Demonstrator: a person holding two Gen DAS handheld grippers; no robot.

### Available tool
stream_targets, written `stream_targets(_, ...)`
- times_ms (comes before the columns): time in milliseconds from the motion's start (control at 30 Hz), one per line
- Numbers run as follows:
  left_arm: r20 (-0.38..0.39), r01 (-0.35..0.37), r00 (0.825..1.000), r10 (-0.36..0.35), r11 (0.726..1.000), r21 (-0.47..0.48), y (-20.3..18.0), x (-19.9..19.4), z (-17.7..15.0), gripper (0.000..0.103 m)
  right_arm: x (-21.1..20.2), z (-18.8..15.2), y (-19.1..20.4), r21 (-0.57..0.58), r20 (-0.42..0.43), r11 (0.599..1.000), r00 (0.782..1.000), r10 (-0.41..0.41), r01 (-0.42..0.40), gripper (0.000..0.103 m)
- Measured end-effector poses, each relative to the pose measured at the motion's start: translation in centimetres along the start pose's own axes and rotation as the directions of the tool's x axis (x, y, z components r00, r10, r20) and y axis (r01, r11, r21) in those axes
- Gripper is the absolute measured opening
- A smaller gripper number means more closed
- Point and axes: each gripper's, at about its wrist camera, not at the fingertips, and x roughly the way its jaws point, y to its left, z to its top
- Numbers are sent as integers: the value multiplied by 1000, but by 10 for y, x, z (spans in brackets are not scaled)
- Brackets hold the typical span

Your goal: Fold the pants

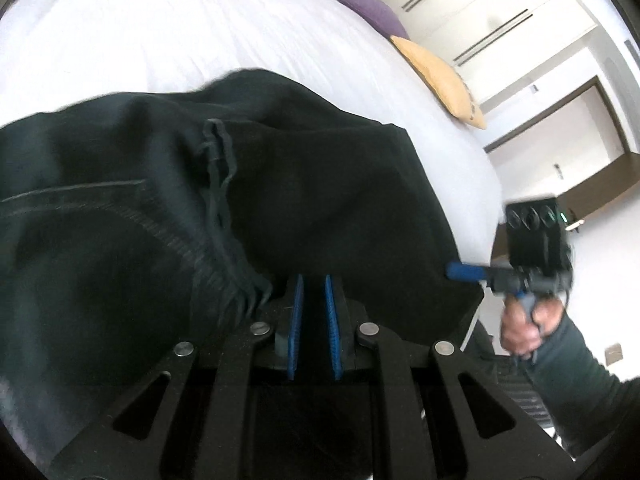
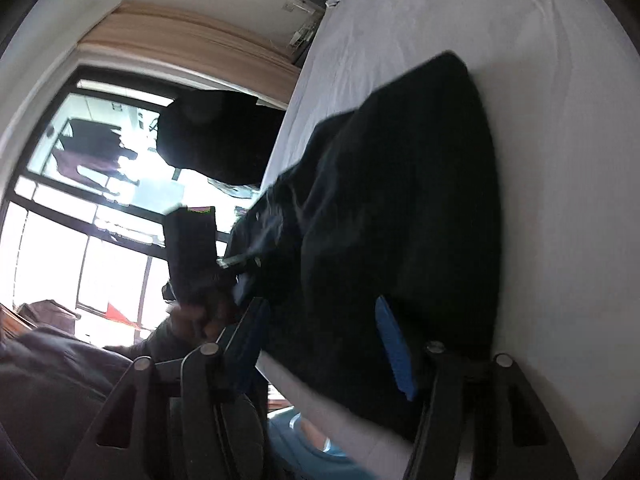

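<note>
Left gripper (image 1: pixel 314 308) nearly closed at 6 o'clock, pinching pants (image 1: pixel 280 200) hem; right gripper (image 2: pixel 324 344) wide open, holding nothing. One-sided hold on bed (image 1: pixel 200 20): fold may skew, bunch.

A white bed sheet (image 1: pixel 168 40) fills the scene. A purple pillow (image 1: pixel 370 10) and a yellow pillow (image 1: pixel 440 76) lie along its edge. Beyond stand white cupboard doors (image 1: pixel 500 12) and a large window (image 2: pixel 80 200), possibly with clothes hanging outside.

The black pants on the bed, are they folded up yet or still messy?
Still messy. The black pants lie bunched and rumpled on the white bed, the drawstring dangling loose, with no neat fold showing.
</note>
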Motion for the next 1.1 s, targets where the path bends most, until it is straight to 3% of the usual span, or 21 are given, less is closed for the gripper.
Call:
stream_targets(133,112,-117,986,120,993,-32,7,-69,-33,14,-17,-36,21,8,66,999,997,-33,32,67)
stream_targets(200,170,-167,969,180,982,-91,21,-110,-57,24,-26,-46,30,13,115,1000,993,-24,22,68)
stream_targets(233,198,-186,957,211,973,-137,28,-131,-70,50,-29,-48,35,16,149,1000,989,1,-4,68)
stream_targets(267,242,-198,938,249,956,-215,41,-157,-88,82,-33,-52,45,11,188,1000,982,24,-26,68)
stream_targets(300,276,-196,923,267,946,-258,46,-172,-98,89,-33,-51,52,4,214,999,976,39,-41,68)
stream_targets(333,350,-177,887,300,923,-342,59,-198,-116,90,-30,-48,57,0,227,999,973,48,-50,68)
stream_targets(467,425,-130,832,355,871,-473,90,-240,-144,90,-5,-28,70,16,245,997,967,65,-71,68)
stream_targets(533,428,-88,835,346,852,-517,106,-243,-148,90,9,-20,77,13,243,996,966,86,-92,68)
stream_targets(600,408,-18,860,306,818,-576,125,-236,-155,90,19,-20,87,7,228,993,967,115,-119,68)
stream_targets(633,392,34,881,265,790,-612,137,-229,-159,90,24,-21,92,3,220,992,968,124,-128,68)
stream_targets(700,385,93,896,220,756,-648,150,-217,-163,90,41,-21,105,-11,197,989,970,146,-146,68)
stream_targets(767,422,146,882,211,729,-669,162,-216,-166,90,51,-23,111,-12,181,987,971,159,-159,68)
stream_targets(867,483,216,858,173,732,-646,170,-215,-161,89,63,-28,117,-2,162,986,973,167,-168,68)
stream_targets(967,490,232,857,156,732,-640,178,-207,-155,88,71,-30,117,15,149,986,975,163,-167,68)
stream_targets(1000,489,232,858,156,732,-641,178,-202,-154,85,73,-30,118,16,149,987,976,158,-162,68)
stream_targets(1100,506,278,850,147,692,-667,186,-195,-157,68,74,-26,119,14,144,987,977,154,-158,68)
